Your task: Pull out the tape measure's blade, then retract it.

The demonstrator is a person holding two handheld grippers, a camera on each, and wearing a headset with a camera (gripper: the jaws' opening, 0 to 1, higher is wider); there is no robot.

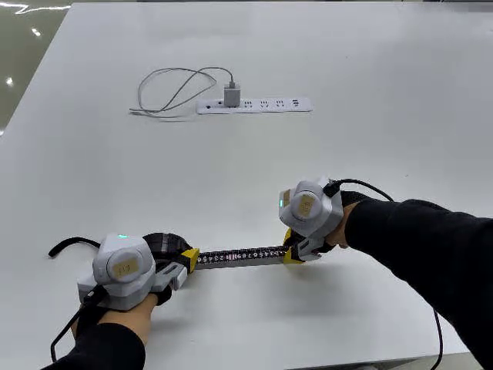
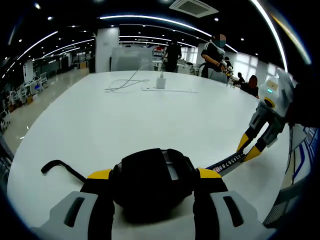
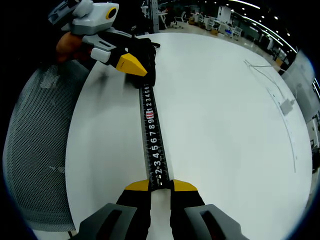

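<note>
I'm pinning the tape measure's case (image 2: 152, 182) on the table (image 1: 323, 54) with the left gripper (image 1: 179, 266), jaws squeezing its sides so it is not sliding — the jaws of the right gripper (image 3: 160, 186) are pinching the tip of the blade (image 3: 151, 132), which is lying partly drawn out between them.

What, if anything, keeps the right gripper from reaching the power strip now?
Probably not yet: the right gripper is shut on the blade drawn from the case in the left gripper. Open table lies toward the power strip.
</note>
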